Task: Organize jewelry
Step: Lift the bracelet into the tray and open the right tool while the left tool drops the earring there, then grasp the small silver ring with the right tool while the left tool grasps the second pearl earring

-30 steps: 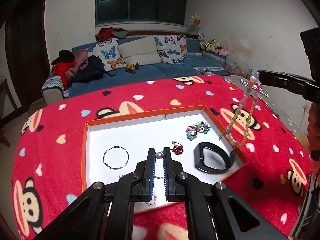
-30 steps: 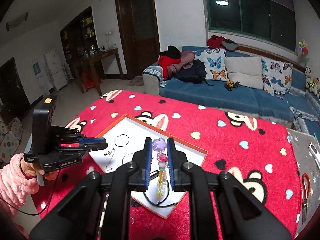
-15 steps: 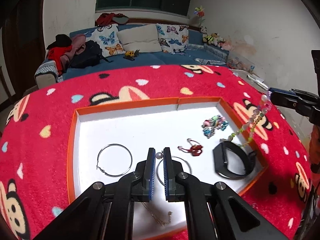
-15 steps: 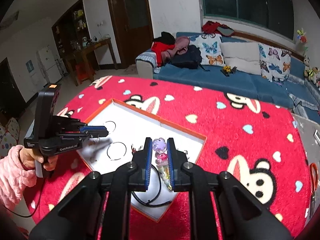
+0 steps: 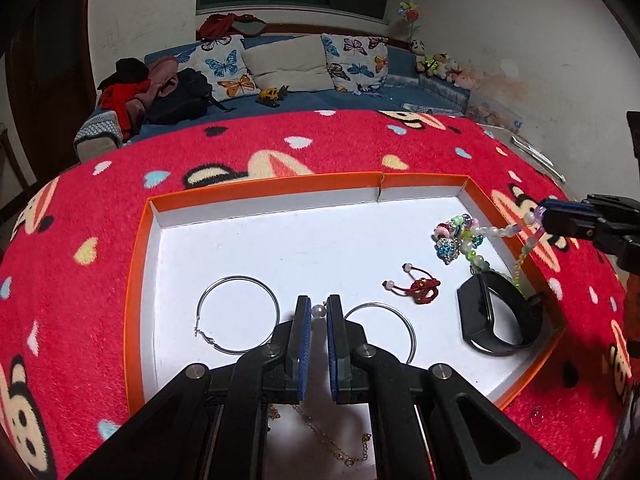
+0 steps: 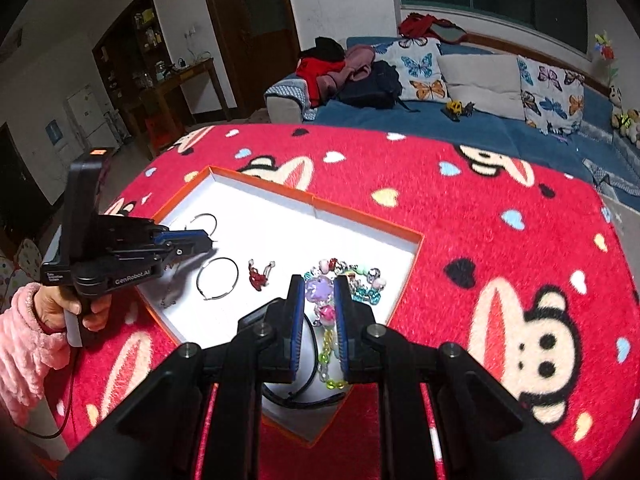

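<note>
Both grippers have come down toward the tray (image 5: 136, 264), which now fills far more of each wrist view than a second ago; we judge two pieces close to being set down. Left to right: the left gripper (image 5: 319, 316) is pressed together on a small pearl (image 5: 318, 311), hanging over the tray floor between two thin wire hoops (image 5: 238, 314); a fine gold chain (image 5: 336, 446) lies below the jaws; further right lie a red cord knot (image 5: 420, 288), a glossy black band (image 5: 496, 320) and a cluster of faceted beads (image 5: 456, 236). The right gripper (image 6: 319, 296) pinches a lilac flower bead (image 6: 319, 290) at the top of a bead strand (image 5: 498, 232); the strand's lower end has reached the cluster, where earlier it swung free over the blanket (image 6: 480, 216). The tray is rigid card, orange-rimmed, smooth white inside; the blanket is deep red plush; hoops rigid, chain and strand limp.
</note>
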### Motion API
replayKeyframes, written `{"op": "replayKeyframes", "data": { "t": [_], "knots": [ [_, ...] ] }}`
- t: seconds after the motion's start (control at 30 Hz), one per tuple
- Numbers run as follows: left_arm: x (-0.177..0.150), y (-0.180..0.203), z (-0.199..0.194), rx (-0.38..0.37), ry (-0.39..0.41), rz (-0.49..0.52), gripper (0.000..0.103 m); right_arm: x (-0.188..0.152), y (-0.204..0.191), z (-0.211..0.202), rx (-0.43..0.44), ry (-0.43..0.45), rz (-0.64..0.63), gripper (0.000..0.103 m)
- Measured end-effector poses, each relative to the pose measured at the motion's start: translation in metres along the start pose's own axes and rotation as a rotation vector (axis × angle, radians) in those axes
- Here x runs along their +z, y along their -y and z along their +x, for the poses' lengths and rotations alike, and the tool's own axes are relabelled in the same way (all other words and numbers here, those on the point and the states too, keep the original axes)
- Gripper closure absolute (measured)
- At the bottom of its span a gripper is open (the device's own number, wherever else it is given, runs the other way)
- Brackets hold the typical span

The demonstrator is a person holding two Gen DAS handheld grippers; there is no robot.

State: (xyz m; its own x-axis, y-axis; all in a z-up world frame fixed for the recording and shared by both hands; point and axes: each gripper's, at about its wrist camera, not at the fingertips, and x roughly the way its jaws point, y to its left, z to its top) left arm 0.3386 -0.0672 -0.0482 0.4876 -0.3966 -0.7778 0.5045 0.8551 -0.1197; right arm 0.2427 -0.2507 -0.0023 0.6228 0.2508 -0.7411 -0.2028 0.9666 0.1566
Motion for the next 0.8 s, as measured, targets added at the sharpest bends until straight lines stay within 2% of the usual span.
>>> {"op": "replayKeyframes", "data": {
  "t": [0.4, 0.43, 0.53, 0.57, 0.8],
  "knots": [
    [0.0, 0.0, 0.004, -0.001, -0.03, -0.007, 0.094, -0.009, 0.0, 0.014, -0.008, -0.047, 0.009, 0.085],
    [-0.001, 0.0, 0.003, -0.002, -0.031, -0.008, 0.094, -0.01, -0.001, 0.013, -0.011, -0.046, 0.008, 0.084],
    [-0.001, 0.0, 0.001, 0.002, -0.031, -0.012, 0.094, -0.009, -0.002, 0.011, -0.008, -0.047, 0.01, 0.068],
    [-0.002, 0.0, -0.001, 0.005, -0.029, -0.017, 0.094, -0.01, -0.003, 0.008, -0.011, -0.041, 0.008, 0.066],
    [-0.009, 0.013, -0.038, 0.024, 0.007, -0.006, 0.094, -0.022, -0.019, -0.024, 0.021, -0.005, -0.011, 0.066]
  ]
}}
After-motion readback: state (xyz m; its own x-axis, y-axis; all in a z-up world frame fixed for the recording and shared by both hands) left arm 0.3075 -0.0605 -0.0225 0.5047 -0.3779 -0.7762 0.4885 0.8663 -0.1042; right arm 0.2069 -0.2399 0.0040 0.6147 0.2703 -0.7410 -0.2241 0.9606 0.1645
